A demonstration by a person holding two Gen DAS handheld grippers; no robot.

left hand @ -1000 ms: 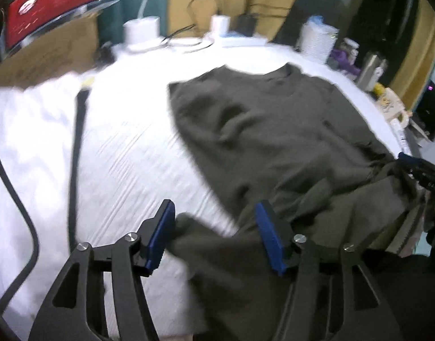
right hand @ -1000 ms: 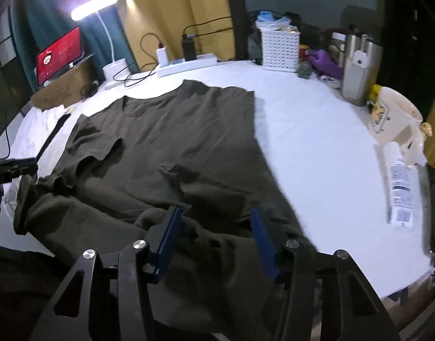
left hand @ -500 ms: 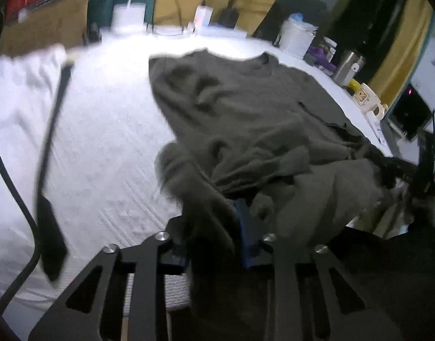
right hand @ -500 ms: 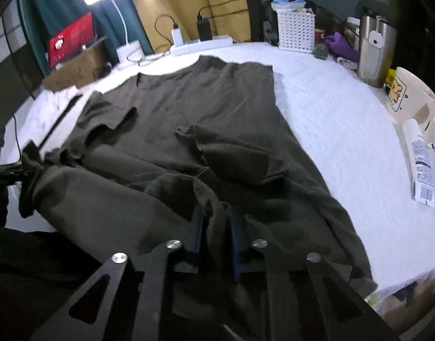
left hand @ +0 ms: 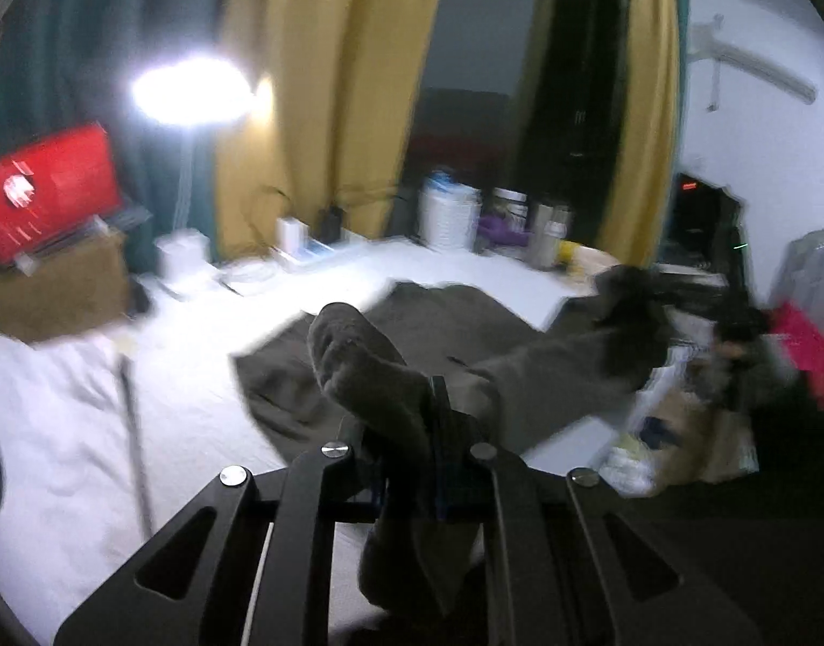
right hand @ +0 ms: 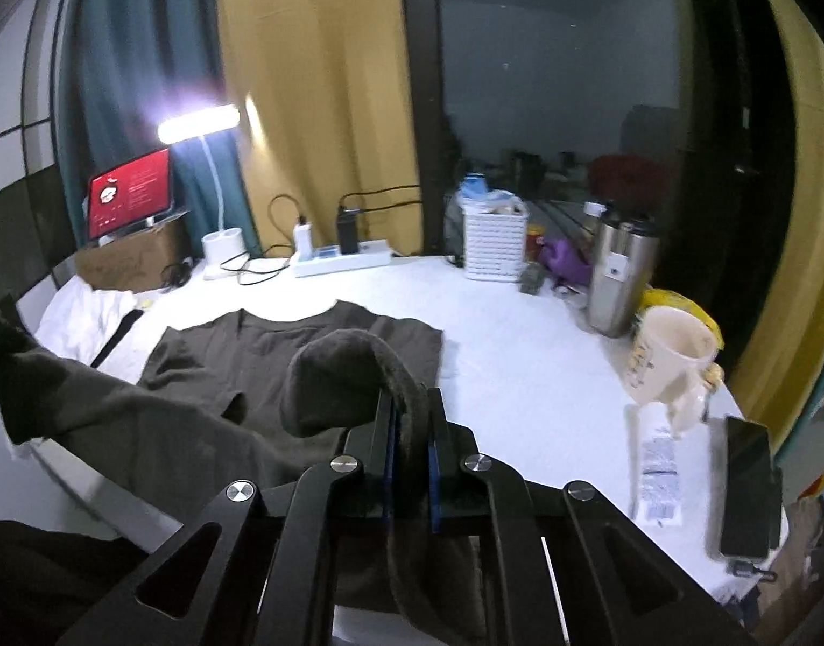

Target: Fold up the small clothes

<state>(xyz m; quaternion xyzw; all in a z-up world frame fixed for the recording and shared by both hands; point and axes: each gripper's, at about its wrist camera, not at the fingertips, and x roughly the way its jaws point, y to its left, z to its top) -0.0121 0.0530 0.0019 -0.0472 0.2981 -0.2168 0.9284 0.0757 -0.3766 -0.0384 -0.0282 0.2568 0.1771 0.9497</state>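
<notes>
Dark olive T-shirt [right hand: 304, 344] pinched at hem by both claws, lifted off worktop [right hand: 519, 334].

Left claw [left hand: 406, 463] closing on a bunched hem corner; right claw [right hand: 409, 457] clamped tight on the opposite corner. Collar end flat on white worktop, near half hanging slack between the claws. Soft, light, limp knit: sags and bunches, no stiffness, low slip risk between padded jaws. Best gripped at hem corners or side seams, single layer, tension kept even to avoid creasing.
</notes>
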